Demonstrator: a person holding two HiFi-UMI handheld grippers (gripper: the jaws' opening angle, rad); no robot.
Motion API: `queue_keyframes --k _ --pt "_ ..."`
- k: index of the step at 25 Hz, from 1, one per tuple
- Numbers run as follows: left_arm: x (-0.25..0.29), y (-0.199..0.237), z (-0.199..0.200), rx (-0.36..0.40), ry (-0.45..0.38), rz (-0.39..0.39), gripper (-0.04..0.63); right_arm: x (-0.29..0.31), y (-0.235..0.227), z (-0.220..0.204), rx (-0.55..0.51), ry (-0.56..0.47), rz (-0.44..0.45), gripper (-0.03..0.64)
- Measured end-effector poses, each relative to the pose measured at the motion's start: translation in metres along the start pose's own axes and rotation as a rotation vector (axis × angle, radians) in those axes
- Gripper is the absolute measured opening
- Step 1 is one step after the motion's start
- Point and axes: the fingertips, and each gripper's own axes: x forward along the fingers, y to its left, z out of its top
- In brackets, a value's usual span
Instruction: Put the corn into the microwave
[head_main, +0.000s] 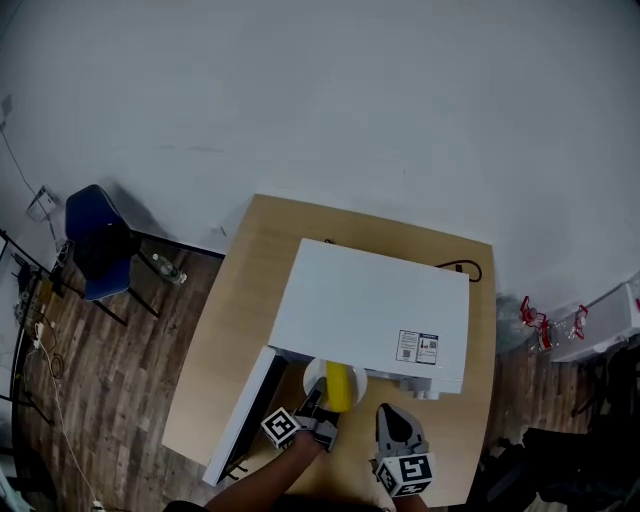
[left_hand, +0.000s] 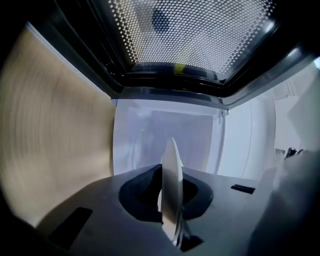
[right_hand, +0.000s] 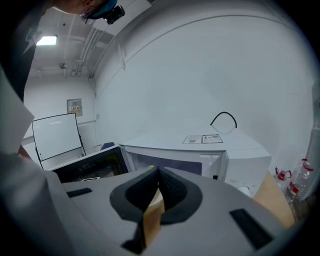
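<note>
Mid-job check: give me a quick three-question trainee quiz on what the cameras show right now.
1. True or false: the boxy white microwave's dark-windowed door is shut.
2. What does the left gripper clamp? A) the round white plate bearing the yellow corn cob B) a black cable C) a blue chair
3. Short answer: which gripper holds nothing?
Key: 1 false, the door is open; 2 A; 3 the right gripper.

Microwave (head_main: 380, 310) on table (head_main: 240, 300), toward its right side. Door (head_main: 245, 410) open, standing left of cavity, over table's near left part. Plate (head_main: 312, 372) at cavity mouth; corn (head_main: 338, 385) on plate. Left gripper (head_main: 318, 405) before plate, plate's near rim between its jaws. Right gripper (head_main: 393, 415) just right of it, before microwave's front, apart from plate. Cable (head_main: 462, 267) behind microwave. Chair (head_main: 98, 245) on floor, left of table.
</note>
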Motion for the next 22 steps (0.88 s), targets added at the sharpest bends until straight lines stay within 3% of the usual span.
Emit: queue_keyframes --k 7,14,22 --pt "0.015 0.029 0.012 0.038 -0.023 0.030 0.018 0.016 -0.007 -0.001 0.045 -0.013 -0.001 0.060" --pt "0.028 0.045 0.017 0.065 -0.048 0.044 0.018 0.024 0.001 -0.015 0.034 0.048 0.035 0.060" --pt "0.035 0.049 0.017 0.013 -0.121 0.056 0.019 0.026 0.009 -0.016 0.040 0.040 0.103 0.060"
